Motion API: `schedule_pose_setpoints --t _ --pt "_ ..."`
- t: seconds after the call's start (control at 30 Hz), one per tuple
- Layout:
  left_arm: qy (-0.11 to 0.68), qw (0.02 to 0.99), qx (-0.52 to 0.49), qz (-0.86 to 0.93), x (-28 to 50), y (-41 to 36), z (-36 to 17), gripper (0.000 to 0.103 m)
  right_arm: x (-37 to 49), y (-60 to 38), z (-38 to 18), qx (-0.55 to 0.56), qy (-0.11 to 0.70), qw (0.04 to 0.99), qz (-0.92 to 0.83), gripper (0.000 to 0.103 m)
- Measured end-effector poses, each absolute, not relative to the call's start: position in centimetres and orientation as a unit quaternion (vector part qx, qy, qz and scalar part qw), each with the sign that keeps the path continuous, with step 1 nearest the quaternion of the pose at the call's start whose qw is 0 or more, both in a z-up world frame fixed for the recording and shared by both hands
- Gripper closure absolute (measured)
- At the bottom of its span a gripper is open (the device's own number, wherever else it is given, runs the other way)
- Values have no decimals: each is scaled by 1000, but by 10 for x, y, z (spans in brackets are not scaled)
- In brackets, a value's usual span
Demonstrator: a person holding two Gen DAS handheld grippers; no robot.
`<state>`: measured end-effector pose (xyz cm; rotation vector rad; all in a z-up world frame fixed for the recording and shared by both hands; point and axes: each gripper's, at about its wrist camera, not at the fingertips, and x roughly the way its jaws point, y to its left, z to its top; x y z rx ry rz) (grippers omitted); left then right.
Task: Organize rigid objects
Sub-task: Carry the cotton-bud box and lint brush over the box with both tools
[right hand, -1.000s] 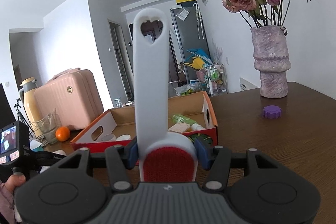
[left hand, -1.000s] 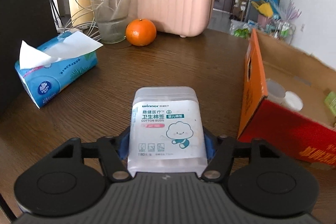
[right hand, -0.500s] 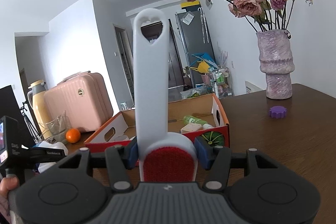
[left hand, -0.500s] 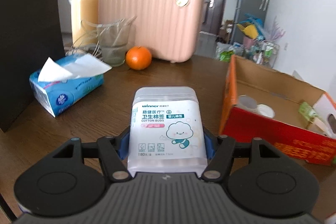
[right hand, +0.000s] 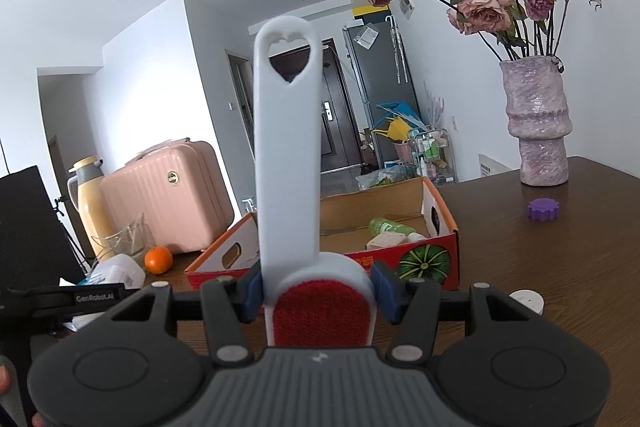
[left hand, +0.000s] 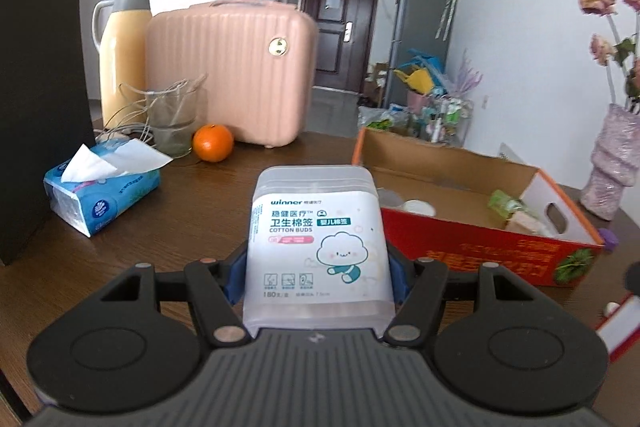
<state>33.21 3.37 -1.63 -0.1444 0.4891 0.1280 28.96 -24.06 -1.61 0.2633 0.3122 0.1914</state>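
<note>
My left gripper (left hand: 316,277) is shut on a clear cotton bud box (left hand: 316,243) with a white label, held above the wooden table (left hand: 192,219). To its right lies an open red cardboard box (left hand: 480,247) with several small items inside. My right gripper (right hand: 316,291) is shut on a white lint brush (right hand: 288,155) with a red pad, its handle pointing up. The same red cardboard box (right hand: 424,259) stands beyond it. The left gripper's body (right hand: 60,301) shows at the lower left of the right wrist view.
A blue tissue pack (left hand: 100,191), an orange (left hand: 213,143), a glass (left hand: 172,119), a yellow flask (left hand: 122,55) and a pink case (left hand: 236,71) crowd the table's left back. A black bag (left hand: 36,99) stands far left. A vase (right hand: 538,123), purple cap (right hand: 543,209) and white lid (right hand: 528,301) sit right.
The left gripper has risen and swung right with the cotton bud box, so the red cardboard box now lies nearer the view's middle. The right gripper shifted slightly, still holding the brush.
</note>
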Motion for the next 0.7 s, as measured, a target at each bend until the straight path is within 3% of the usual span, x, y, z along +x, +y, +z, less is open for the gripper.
schedule_pose_setpoints --t 0.7 --pt "205 977 -51 27 331 -10 17 37 301 -233 17 118 124 978 120 49"
